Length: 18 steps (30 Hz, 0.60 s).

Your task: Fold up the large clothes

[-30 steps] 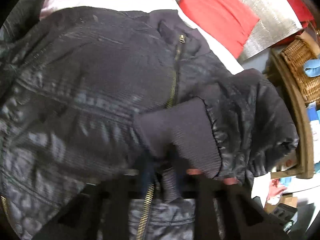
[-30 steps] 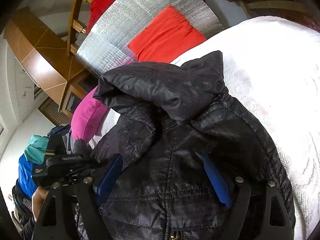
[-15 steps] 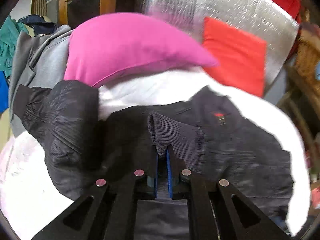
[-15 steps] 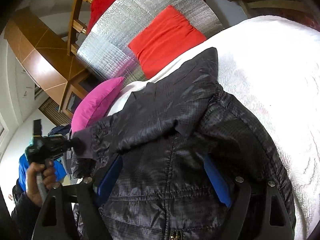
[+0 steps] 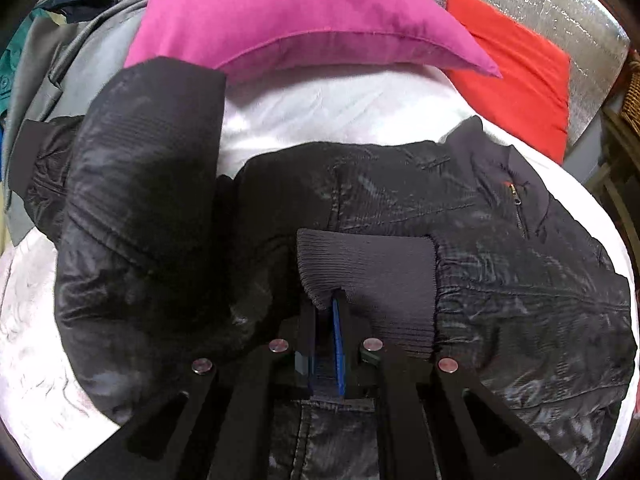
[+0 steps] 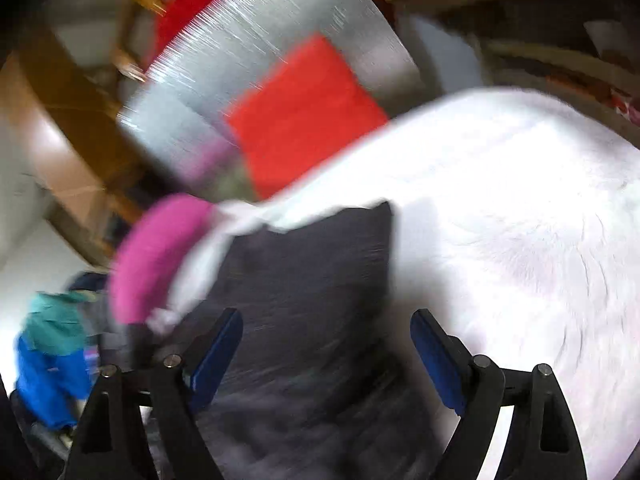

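left gripper (image 5: 334, 312) clamps jacket cuff (image 5: 372, 276) | right gripper (image 6: 326, 344) spread wide | no readable writing

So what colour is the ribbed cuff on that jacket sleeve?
Dark grey ribbed cuff; the left wrist view shows it best.

Right wrist view motion-blurred throughout.

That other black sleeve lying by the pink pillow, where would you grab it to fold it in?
Grip the sleeve at its cuff end, probably coming from the outer side over the white bedcover. The cuff is a thin, flat edge that closing fingers can pinch, like the ribbed cuff in the left gripper.
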Each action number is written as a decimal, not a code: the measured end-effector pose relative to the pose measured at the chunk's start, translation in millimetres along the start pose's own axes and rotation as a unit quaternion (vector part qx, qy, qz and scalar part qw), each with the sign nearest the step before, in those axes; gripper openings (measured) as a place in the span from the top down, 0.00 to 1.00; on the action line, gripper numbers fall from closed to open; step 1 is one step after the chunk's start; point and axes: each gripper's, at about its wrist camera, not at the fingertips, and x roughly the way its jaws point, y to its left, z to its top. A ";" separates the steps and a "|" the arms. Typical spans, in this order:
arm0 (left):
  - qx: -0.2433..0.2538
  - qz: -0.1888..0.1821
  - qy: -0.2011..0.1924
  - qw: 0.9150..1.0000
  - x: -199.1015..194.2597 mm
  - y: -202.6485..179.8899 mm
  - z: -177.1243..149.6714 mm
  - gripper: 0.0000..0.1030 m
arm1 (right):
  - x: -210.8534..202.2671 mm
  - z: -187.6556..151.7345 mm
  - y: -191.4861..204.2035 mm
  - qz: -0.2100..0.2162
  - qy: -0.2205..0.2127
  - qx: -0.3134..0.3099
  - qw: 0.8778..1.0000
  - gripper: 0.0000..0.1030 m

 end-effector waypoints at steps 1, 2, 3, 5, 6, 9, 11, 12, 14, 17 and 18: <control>0.002 0.000 0.001 1.000 1.5 0.8 0.1 0.92 | 19.9 7.3 -8.7 -0.013 0.027 0.008 1.000 0.14; 0.003 -0.001 0.001 1.000 5.2 1.0 1.6 0.92 | 46.0 16.8 -23.0 -0.030 0.060 0.025 0.997 0.15; 0.005 -0.001 0.001 1.000 12.3 -2.5 6.5 0.92 | 55.2 20.9 -29.5 -0.025 0.068 0.041 0.996 0.16; 0.012 -0.001 0.001 1.000 14.6 -2.0 6.8 0.92 | 65.3 33.1 -31.0 0.027 0.068 0.061 0.995 0.71; 0.015 -0.003 -0.002 1.000 15.6 0.2 7.2 0.92 | 66.1 38.6 -21.5 0.026 0.068 0.041 0.997 0.84; 0.025 -0.007 -0.003 1.000 22.5 -2.2 4.9 0.92 | 72.1 46.2 -9.0 -0.028 0.064 -0.004 0.998 0.89; 0.039 0.004 -0.007 0.999 24.5 -7.0 1.0 0.92 | 88.1 40.4 -16.0 -0.084 0.082 -0.019 0.993 0.89; 0.049 0.013 -0.010 0.999 24.9 -11.1 0.5 0.92 | 88.2 36.2 -10.9 -0.094 0.076 -0.039 0.992 0.88; 0.062 0.024 -0.013 0.998 25.0 -15.1 0.1 0.92 | 77.4 35.6 -4.7 -0.082 0.057 -0.032 0.994 0.67; 0.071 0.025 -0.017 0.997 24.6 -16.5 0.0 0.91 | 35.5 29.4 10.4 -0.063 0.001 -0.026 0.998 0.23; 0.070 0.024 -0.018 0.997 24.9 -17.1 0.0 0.91 | 24.2 25.5 19.3 -0.047 -0.006 -0.039 0.998 0.23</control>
